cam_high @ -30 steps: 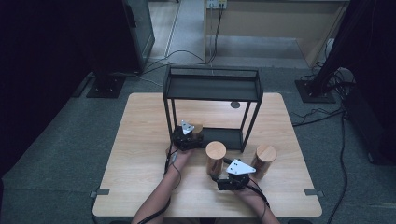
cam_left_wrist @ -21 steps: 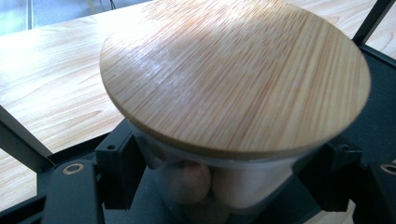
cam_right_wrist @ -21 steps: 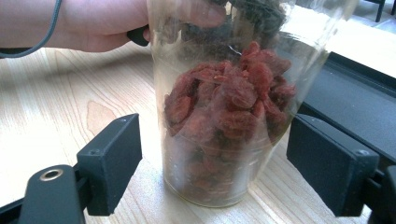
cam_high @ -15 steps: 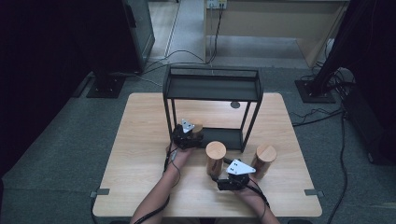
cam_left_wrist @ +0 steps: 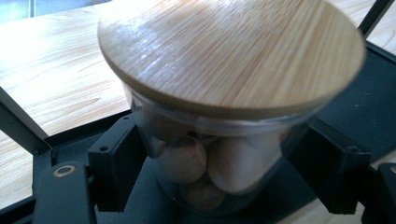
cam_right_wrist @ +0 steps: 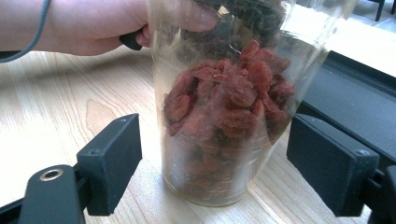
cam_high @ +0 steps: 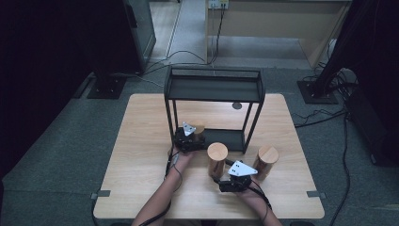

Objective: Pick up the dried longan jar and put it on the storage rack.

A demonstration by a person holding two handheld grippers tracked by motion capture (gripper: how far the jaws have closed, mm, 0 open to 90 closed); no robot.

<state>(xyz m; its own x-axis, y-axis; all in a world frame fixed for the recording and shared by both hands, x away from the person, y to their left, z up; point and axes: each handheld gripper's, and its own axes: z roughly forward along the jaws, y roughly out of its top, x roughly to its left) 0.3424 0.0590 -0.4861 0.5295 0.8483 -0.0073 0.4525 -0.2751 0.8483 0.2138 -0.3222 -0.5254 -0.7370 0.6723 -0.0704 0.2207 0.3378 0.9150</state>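
A glass jar [cam_left_wrist: 219, 154] with a wooden lid, full of pale round pieces, stands on the black lower shelf [cam_left_wrist: 355, 107] of a metal rack [cam_high: 214, 87]. My left gripper [cam_left_wrist: 219, 172] straddles that jar [cam_high: 199, 129]; its jaws have just been opening, and the pads stand just off the glass. A second jar [cam_right_wrist: 229, 121], packed with red dried fruit, stands on the wooden table [cam_high: 141, 141] between the wide-apart pads of my right gripper [cam_right_wrist: 222, 163]. In the high view this jar [cam_high: 217, 157] is in front of the rack, with the right gripper [cam_high: 222, 174] just beside it.
A third wooden-lidded jar [cam_high: 267, 160] stands on the table to the right of the right gripper. The rack's uprights [cam_high: 249, 125] frame the lower shelf. The left hand [cam_right_wrist: 93, 28] shows behind the fruit jar. Cables lie on the floor beyond the table.
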